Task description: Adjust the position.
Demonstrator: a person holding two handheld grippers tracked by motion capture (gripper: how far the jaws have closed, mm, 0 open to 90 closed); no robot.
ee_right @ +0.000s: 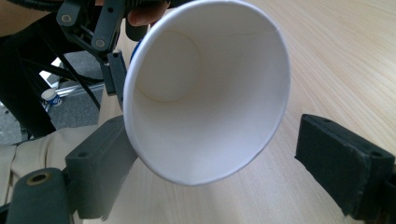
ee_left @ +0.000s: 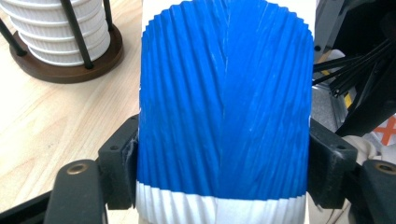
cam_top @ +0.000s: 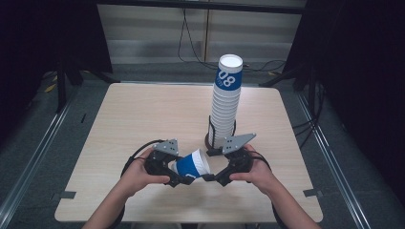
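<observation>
A blue paper cup [cam_top: 193,163] with a white rim lies level just above the table's front middle, its mouth turned to the right. My left gripper [cam_top: 184,168] is shut on its ribbed blue wall [ee_left: 224,107], with a pad pressing on each side near the base. My right gripper [cam_top: 210,165] stands open at the cup's mouth. In the right gripper view the white inside of the cup [ee_right: 205,93] faces the camera. The rim lies against the left jaw and the right jaw stands well clear of it.
A tall stack of white cups [cam_top: 227,105], topped by a blue-printed one, stands in a dark wire holder with a round brown base [ee_left: 70,70] just behind the grippers. The wooden table [cam_top: 143,114] is bare to the left and far side.
</observation>
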